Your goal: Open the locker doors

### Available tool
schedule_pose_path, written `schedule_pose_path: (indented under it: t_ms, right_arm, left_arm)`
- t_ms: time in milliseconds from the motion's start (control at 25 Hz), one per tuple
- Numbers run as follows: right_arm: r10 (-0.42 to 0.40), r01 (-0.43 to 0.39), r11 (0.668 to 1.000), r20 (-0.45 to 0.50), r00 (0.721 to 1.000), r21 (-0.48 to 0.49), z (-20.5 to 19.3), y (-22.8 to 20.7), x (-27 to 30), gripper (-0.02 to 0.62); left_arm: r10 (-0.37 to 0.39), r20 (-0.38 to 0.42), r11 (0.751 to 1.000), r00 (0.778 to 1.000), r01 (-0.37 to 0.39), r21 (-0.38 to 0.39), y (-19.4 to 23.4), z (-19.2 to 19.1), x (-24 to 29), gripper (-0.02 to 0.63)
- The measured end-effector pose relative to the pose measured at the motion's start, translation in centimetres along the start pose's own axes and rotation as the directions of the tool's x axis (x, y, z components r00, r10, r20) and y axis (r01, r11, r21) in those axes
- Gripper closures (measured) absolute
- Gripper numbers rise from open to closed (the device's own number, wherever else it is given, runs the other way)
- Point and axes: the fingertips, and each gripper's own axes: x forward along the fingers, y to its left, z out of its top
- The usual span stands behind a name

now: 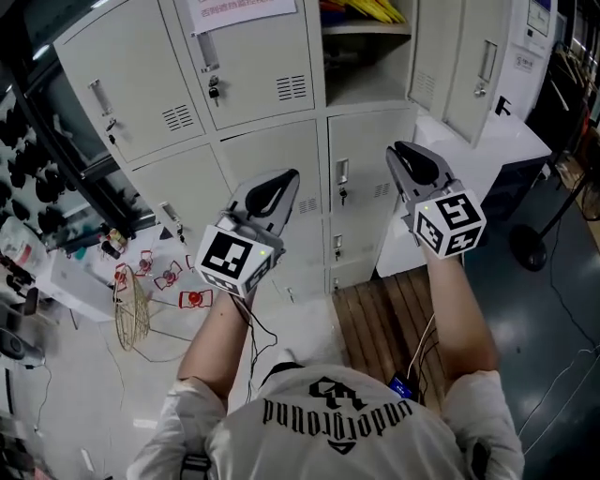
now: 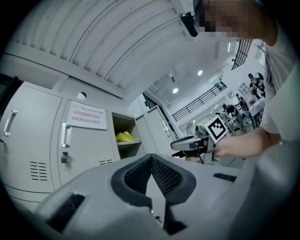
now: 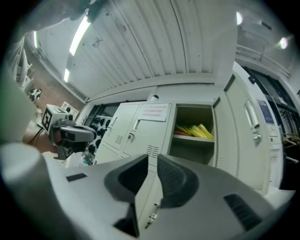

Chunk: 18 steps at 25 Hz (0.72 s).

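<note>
Approach step: left gripper [image 1: 286, 178] clenched, empty; right gripper [image 1: 400, 150] slightly parted, empty. Next: grasp closed locker door [image 1: 375, 155] handle [image 1: 342, 172], pull.

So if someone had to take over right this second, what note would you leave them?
Left tool: shut, empty, held in front of the pale grey metal lockers, touching nothing.
Right tool: jaws slightly apart, nothing between them, also clear of the doors.
Done: the upper right locker door stands open, with yellow items on its shelf.
Left: every other door in view is shut, including the door with the paper notice.
</note>
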Motion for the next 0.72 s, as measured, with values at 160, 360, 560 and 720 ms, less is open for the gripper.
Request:
schedule_pose_path:
  t_ms: [160,360,560,720]
  right_arm:
    - [0.072,-0.072,0.997,0.005,0.997,0.009,0.5,3.7,3.2,0.500]
    - [0.130,-0.130,0.992,-0.006,0.992,0.002,1.2,8.2,7.7,0.467]
    - [0.147,-0.147,0.989,0.015,0.989,-0.016,3.3,12.4,12.3,0.444]
    - [0.146,-0.146,0.989,0.032,0.989,-0.023,4.6,15.6,15.9,0.443]
  left_arm:
    - [0.044,-0.023,0.999,0.999,-0.044,0.016,3.0,-0.7,-2.6,0.598]
    - [0.078,-0.028,0.996,0.997,-0.077,0.033,7.1,-1.1,-5.7,0.598]
    - [0.095,-0.014,0.994,0.995,-0.094,0.047,11.8,-1.3,-8.8,0.598]
    - [0.089,-0.010,0.994,0.996,-0.088,0.066,15.3,-1.5,-11.3,0.598]
